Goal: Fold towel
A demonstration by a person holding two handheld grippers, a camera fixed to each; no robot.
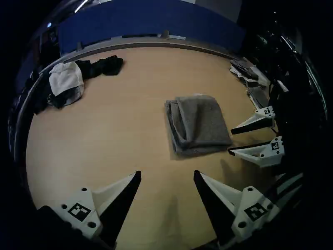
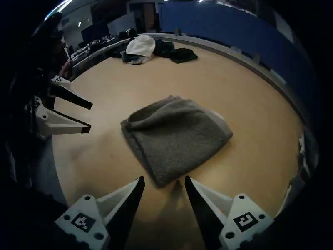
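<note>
towel position: we are seeing the grey towel (image 2: pixel 177 139) lying flat, already doubled into a thick bundle, straight ahead of the right gripper (image 2: pixel 164 178); its near corner is reaching right up to the gap between that gripper's fingertips.
deciding relation: we are judging the right gripper to be much the nearer tool; from the left gripper (image 1: pixel 166 173) the towel is lying ahead and off to the right, apart from its fingertips.
long axis: in the right gripper view the bundle is running away from the tool and leaning a little right, with the layered, open edges showing at its far left end.
right gripper state: its jaws are standing apart with nothing pressed between them; we cannot tell whether the fingers are down at cloth height.
left gripper state: its jaws are spread wide and holding nothing, hovering over bare wood.
next move, as we judge it: closing on the near corner looks like the shortest route to a further fold, with the left gripper coming in from the side.
surface: we are working on a pale wooden tabletop (image 1: pixel 104 137) with a curved far edge.
room: a pile of clothes (image 1: pixel 65 79), white and dark, is sitting far ahead and left of the left gripper, and a blue partition (image 1: pixel 145 21) is standing behind the table.
</note>
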